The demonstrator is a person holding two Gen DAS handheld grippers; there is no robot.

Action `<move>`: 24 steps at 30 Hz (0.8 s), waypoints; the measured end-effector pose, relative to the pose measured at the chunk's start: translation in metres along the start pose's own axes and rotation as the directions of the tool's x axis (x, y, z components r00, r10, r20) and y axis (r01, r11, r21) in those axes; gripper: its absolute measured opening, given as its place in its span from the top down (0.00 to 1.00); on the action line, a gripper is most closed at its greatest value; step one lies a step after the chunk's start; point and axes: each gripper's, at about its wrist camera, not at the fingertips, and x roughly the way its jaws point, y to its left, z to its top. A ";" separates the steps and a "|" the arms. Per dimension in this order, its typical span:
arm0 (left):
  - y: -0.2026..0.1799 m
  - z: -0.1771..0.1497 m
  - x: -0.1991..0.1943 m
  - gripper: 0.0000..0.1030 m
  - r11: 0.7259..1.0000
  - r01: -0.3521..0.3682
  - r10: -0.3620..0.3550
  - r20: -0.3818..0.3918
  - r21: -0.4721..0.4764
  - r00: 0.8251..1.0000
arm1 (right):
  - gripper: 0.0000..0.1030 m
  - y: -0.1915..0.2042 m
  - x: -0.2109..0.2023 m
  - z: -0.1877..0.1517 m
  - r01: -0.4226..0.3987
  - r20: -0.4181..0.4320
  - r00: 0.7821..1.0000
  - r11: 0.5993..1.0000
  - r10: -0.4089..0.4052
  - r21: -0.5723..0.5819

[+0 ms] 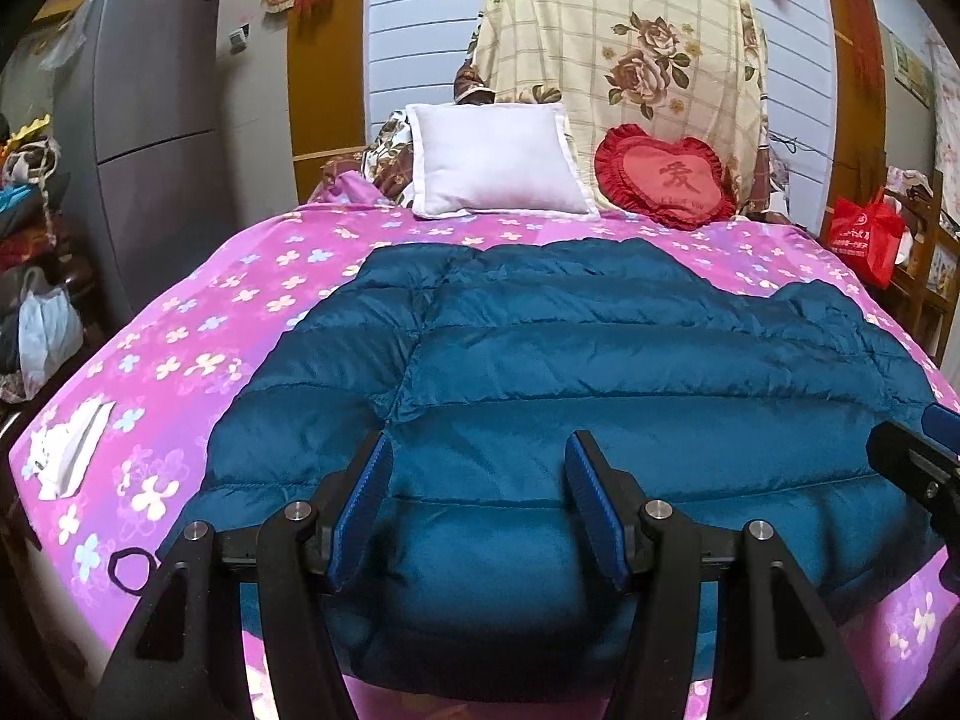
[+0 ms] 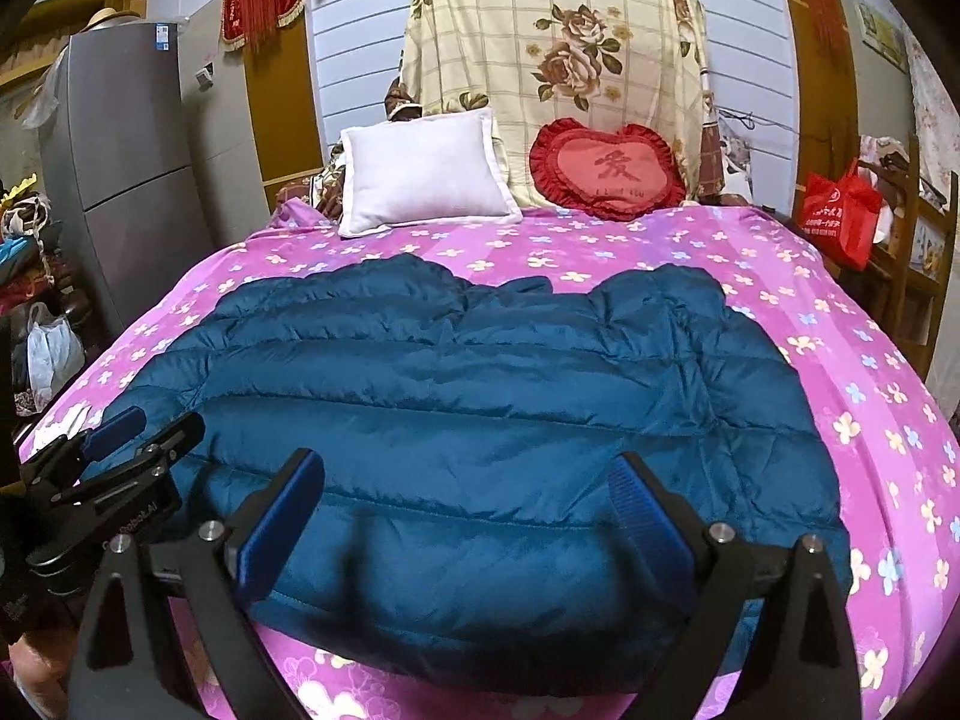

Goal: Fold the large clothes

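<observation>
A teal quilted down jacket (image 1: 600,360) lies spread flat across the near half of a bed, on a pink-purple sheet (image 1: 198,324) printed with small four-petal flowers. Its shell is smooth and slightly glossy, stitched into puffy horizontal channels; the near hem bulges over the bed's front edge.

The left gripper (image 1: 477,504) hangs just over that near hem, jaws standing moderately apart with the blue ribbed pads clear of the cloth as far as can be told; nothing is pinched between them. The right gripper (image 2: 468,516) hovers over the same hem further along, jaws spread wide, the jacket below them and not clamped. In the right wrist view the left gripper (image 2: 120,450) shows at the lower left edge.

At the head of the bed a plain white square pillow (image 1: 498,159) leans beside a red heart-shaped cushion (image 1: 666,177) with a ruffled border and a stitched character. Behind both rises a cream checked cloth with roses (image 1: 618,42), draped over something tall. On the sheet's left lie a flat white tissue pack (image 1: 72,450) and a small black loop (image 1: 129,570), both apart from the jacket. A tall grey refrigerator (image 1: 156,120) stands left of the bed, a white plastic bag (image 1: 45,330) at its foot; a red shopping bag (image 1: 864,234) hangs on the right.
</observation>
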 end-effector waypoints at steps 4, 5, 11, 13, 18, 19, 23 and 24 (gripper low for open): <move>0.000 -0.001 -0.002 0.61 1.000 -0.003 0.003 0.006 0.002 1.000 | 0.05 0.004 0.004 -0.002 -0.003 0.001 1.000 1.000 0.003 -0.010; 0.001 -0.001 -0.002 0.61 1.000 -0.001 0.001 0.005 0.003 1.000 | 0.05 0.006 0.005 -0.002 -0.003 0.001 1.000 1.000 0.003 -0.014; -0.003 -0.001 -0.004 0.61 1.000 -0.006 0.006 0.006 0.014 1.000 | 0.05 0.008 0.005 -0.004 -0.003 0.011 1.000 0.999 0.003 -0.039; -0.005 0.000 -0.006 0.61 1.000 -0.009 0.009 0.012 0.018 1.000 | 0.05 0.006 0.004 -0.004 0.000 0.015 1.000 0.999 0.001 -0.036; -0.011 0.000 -0.010 0.61 0.999 -0.009 0.009 0.016 0.032 1.000 | 0.04 -0.002 0.001 -0.003 0.000 0.023 1.000 1.000 0.001 -0.012; -0.013 0.001 -0.011 0.61 0.999 -0.009 0.008 0.018 0.036 1.000 | 0.04 -0.004 0.001 -0.003 0.000 0.022 1.000 1.000 0.000 -0.010; -0.017 0.001 -0.016 0.61 0.999 -0.012 0.010 0.025 0.046 1.000 | 0.04 -0.008 0.002 -0.004 0.001 0.019 1.000 1.000 -0.001 -0.001; -0.018 0.000 -0.017 0.61 0.999 -0.013 0.011 0.028 0.047 1.000 | 0.04 -0.009 0.002 -0.004 -0.001 0.016 1.000 1.000 0.001 0.005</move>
